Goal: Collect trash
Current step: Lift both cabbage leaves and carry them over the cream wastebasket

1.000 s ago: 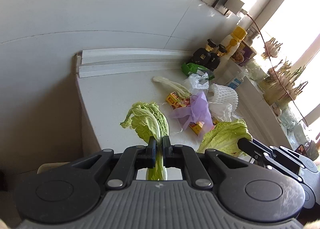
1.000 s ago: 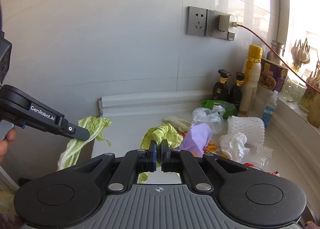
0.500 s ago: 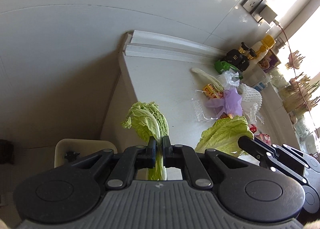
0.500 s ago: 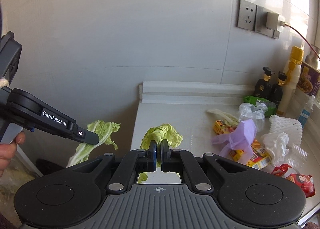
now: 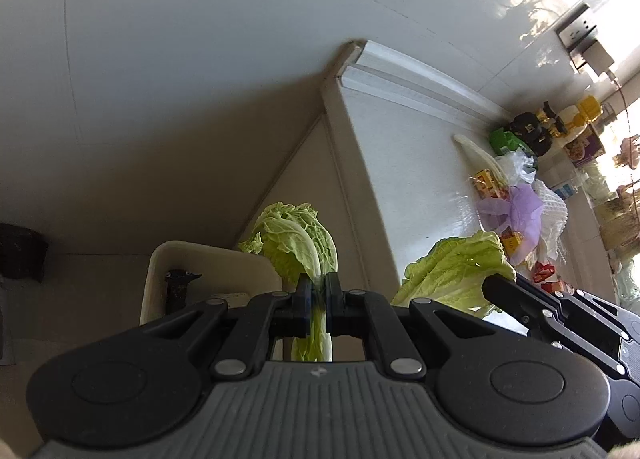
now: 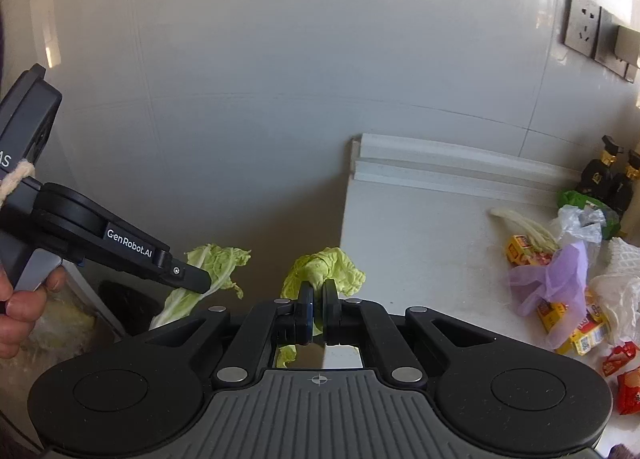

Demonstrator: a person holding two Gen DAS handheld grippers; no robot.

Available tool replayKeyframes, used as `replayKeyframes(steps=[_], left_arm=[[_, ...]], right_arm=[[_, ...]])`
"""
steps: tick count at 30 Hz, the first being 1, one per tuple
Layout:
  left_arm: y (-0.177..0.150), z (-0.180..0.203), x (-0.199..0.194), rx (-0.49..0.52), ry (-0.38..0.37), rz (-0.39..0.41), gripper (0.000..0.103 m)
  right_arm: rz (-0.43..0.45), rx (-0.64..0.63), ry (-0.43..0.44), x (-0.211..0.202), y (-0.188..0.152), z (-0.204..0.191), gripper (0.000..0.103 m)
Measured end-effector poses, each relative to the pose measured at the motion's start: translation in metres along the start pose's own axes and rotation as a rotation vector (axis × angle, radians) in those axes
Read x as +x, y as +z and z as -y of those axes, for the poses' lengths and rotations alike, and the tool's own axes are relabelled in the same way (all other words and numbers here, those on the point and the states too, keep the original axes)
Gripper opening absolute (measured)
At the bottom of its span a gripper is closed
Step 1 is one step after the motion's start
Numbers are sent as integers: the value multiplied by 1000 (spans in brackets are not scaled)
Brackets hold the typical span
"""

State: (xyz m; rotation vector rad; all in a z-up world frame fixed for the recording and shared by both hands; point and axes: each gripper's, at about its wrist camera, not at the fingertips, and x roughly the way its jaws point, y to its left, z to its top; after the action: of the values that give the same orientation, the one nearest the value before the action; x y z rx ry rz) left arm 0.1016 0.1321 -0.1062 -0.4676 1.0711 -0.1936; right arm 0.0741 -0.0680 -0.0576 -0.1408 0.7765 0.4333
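Item: your left gripper clamped one cabbage leaf above the bin; right gripper pinched another leaf (neither dropped). Beyond: wrappers remained on the counter, uncollected.

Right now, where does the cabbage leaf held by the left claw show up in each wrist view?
Left wrist view: the cabbage leaf stands at bottom centre, pinched in the left claw.
Right wrist view: the same leaf hangs lower left, beyond the counter's end.
Shared landmark: the purple bag on the counter.
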Motion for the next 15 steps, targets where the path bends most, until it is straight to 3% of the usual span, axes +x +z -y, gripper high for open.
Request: replayKeyframes(steps=[15], left_arm=[[-23, -82, 57, -154, 79, -128, 6]], right_arm=[[-152, -67, 51, 80, -28, -53, 2]])
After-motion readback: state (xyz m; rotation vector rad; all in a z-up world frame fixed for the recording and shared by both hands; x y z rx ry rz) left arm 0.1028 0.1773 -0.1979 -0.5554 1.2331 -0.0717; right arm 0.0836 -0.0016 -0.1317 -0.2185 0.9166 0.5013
